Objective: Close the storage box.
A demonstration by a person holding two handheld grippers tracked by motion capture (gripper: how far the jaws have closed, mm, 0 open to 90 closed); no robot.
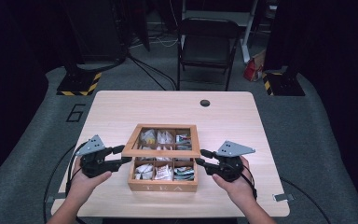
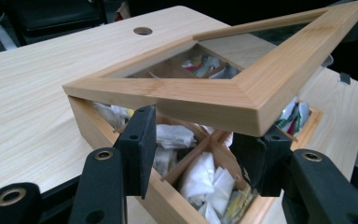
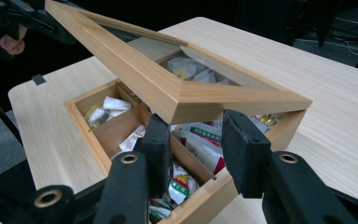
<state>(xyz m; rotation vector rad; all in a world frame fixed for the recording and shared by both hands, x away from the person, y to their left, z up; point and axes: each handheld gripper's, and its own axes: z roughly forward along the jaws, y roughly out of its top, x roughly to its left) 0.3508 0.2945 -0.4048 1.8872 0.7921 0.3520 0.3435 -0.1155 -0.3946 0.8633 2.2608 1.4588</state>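
Wooden tea box (image 1: 163,186) at table (image 1: 121,105) centre, sachets (image 1: 144,171) in compartments; left gripper (image 1: 122,155) and right gripper (image 1: 199,157), jaws spread, under the raised lid (image 1: 161,151) corners

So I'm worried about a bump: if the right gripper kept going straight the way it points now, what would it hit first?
Probably the raised corner of the glass-paned wooden lid of the wooden tea box: the right gripper has its open jaws on either side of that corner, though the depth is hard to judge.
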